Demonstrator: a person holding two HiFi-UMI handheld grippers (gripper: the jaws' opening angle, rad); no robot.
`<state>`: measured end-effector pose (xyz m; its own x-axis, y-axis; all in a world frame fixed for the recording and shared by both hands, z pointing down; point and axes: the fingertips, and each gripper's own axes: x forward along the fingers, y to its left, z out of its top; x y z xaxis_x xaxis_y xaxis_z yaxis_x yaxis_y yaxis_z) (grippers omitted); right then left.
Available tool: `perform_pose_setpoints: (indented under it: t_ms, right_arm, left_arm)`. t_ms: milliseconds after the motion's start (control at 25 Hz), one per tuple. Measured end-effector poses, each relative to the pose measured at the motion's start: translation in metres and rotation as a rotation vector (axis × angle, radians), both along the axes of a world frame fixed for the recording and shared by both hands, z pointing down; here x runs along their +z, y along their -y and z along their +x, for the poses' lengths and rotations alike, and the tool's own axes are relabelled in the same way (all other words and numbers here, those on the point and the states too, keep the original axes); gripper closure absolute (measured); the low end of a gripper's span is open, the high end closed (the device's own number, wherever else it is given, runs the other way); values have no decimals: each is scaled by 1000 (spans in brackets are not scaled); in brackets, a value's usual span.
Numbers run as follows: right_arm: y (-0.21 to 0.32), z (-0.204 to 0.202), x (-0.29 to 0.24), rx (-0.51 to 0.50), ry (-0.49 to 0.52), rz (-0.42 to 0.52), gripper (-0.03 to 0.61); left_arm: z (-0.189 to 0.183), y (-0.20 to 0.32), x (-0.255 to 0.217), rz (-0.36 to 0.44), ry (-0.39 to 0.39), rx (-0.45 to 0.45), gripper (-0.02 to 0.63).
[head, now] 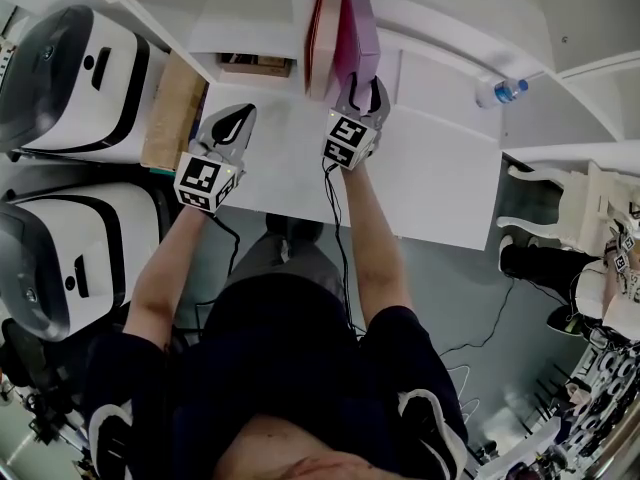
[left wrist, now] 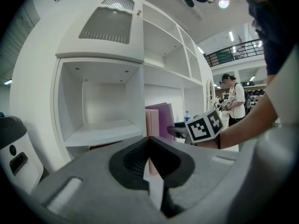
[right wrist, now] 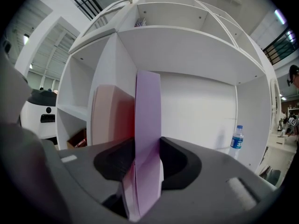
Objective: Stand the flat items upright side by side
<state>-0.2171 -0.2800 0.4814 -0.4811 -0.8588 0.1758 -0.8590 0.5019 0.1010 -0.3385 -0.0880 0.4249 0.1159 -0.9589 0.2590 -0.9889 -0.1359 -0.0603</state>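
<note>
A purple book (head: 357, 26) stands upright on the white shelf surface (head: 440, 183), right beside an upright pink book (head: 318, 38). My right gripper (head: 362, 94) is shut on the purple book's near edge; in the right gripper view the purple book (right wrist: 147, 125) fills the gap between the jaws, with the pink book (right wrist: 110, 115) just left of it. My left gripper (head: 231, 129) hovers over the surface to the left, shut and empty. Through its jaws (left wrist: 152, 164) both books (left wrist: 161, 120) and the right gripper's marker cube (left wrist: 204, 126) show ahead.
A water bottle (head: 500, 91) stands in the compartment to the right. A small cardboard box (head: 256, 65) sits in the left compartment, beside a brown board (head: 172, 111). White machines (head: 70, 78) stand left of the shelf, a white chair (head: 560, 208) right. A person (left wrist: 232, 97) stands far off.
</note>
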Motion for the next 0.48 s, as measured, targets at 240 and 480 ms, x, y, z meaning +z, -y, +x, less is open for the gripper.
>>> perform_pose_setpoints:
  t_ms: [240, 480]
  right_arm:
    - [-5, -13, 19, -12, -48, -49, 416]
    - [-8, -28, 21, -62, -60, -71, 411]
  left_arm:
    - [-2, 2, 3, -8, -4, 5, 612]
    - [-5, 2, 8, -14, -11, 5, 612]
